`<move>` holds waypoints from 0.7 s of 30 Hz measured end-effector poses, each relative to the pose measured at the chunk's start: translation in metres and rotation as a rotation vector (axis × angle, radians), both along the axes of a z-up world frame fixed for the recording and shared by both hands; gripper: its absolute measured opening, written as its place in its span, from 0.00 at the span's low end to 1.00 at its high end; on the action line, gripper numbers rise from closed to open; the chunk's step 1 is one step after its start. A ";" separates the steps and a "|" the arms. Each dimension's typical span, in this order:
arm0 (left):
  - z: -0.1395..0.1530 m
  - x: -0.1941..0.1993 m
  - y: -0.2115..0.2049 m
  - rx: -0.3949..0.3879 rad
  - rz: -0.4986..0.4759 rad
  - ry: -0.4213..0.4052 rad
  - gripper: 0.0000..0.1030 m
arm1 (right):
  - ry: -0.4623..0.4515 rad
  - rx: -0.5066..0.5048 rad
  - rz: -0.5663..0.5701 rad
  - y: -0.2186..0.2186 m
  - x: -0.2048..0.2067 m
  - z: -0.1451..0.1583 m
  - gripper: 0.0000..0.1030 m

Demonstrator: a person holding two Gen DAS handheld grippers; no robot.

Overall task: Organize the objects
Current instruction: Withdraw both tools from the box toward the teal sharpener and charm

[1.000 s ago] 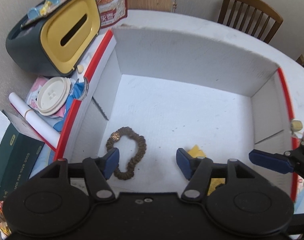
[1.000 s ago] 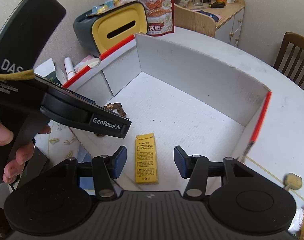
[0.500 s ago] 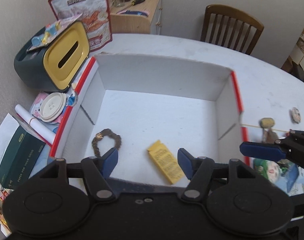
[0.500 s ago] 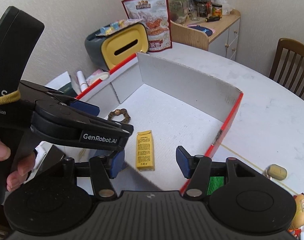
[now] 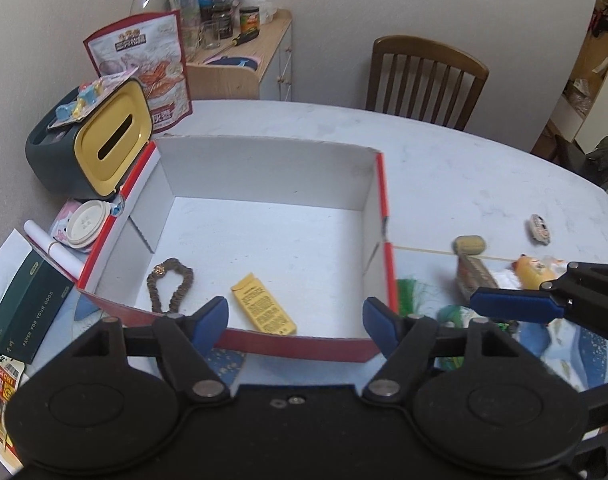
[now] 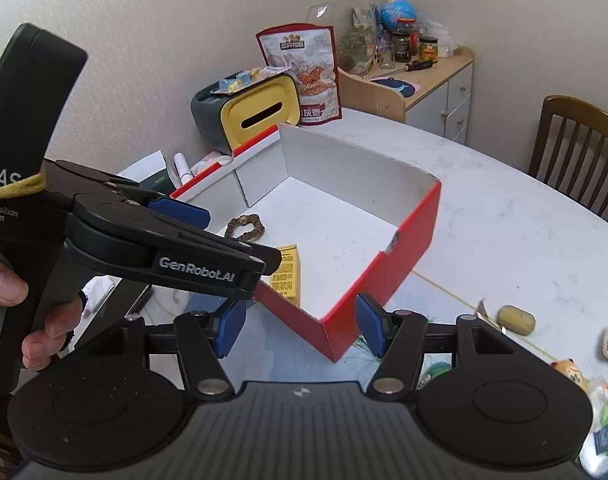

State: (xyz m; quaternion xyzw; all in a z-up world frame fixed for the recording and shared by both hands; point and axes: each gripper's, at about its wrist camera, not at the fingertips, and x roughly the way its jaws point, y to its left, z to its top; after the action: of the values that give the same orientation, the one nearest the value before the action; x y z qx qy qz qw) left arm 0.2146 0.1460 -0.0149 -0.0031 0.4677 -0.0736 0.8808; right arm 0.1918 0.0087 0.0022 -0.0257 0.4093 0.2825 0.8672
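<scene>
Left hand-held gripper [image 5: 295, 316] hangs above the near red wall of the box [image 5: 377, 184]; jaws spread wide, nothing between the blue pads. Right hand-held gripper [image 6: 300, 326] is likewise spread and empty, poised over the box's near corner; in the left wrist view one of its blue fingers [image 5: 515, 304] shows at the right edge, above the clutter beside the box.

Box: red outside, white inside, open top, sitting on the white bench [image 5: 463, 168]. On its floor lie two things, apart from each other:
- brown beaded bracelet [image 5: 170, 288], toward the near left corner
- flat yellow packet [image 5: 264, 310], printed side up, near the front wall

Outside the box, to its right on the bench: olive capsule-shaped piece [image 5: 469, 245], small round patterned disc [image 5: 539, 229], orange figurine [image 5: 533, 274], green bits just beside the box wall, partly hidden by the grippers.

Left of the box: dark tissue holder with yellow face [image 5: 92, 136], touching the box flap; snack bag [image 5: 144, 68] upright behind it; white cup lid [image 5: 87, 224]; dark green carton [image 5: 28, 318].

A person's hand [image 6: 28, 312] wraps the left gripper's handle
</scene>
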 end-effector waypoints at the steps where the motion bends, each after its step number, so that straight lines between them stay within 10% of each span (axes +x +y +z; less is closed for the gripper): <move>1: 0.002 -0.004 -0.002 -0.004 -0.002 -0.005 0.73 | -0.003 0.004 -0.002 -0.004 -0.003 0.001 0.58; 21: 0.007 -0.064 -0.037 -0.028 -0.033 -0.084 0.98 | -0.038 0.032 -0.058 -0.072 -0.058 -0.006 0.80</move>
State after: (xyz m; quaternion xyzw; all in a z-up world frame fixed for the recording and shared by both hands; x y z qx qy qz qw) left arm 0.1504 0.1089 -0.0076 -0.0048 0.4290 -0.0946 0.8983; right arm 0.1341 -0.0635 -0.0038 -0.0053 0.3887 0.2633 0.8829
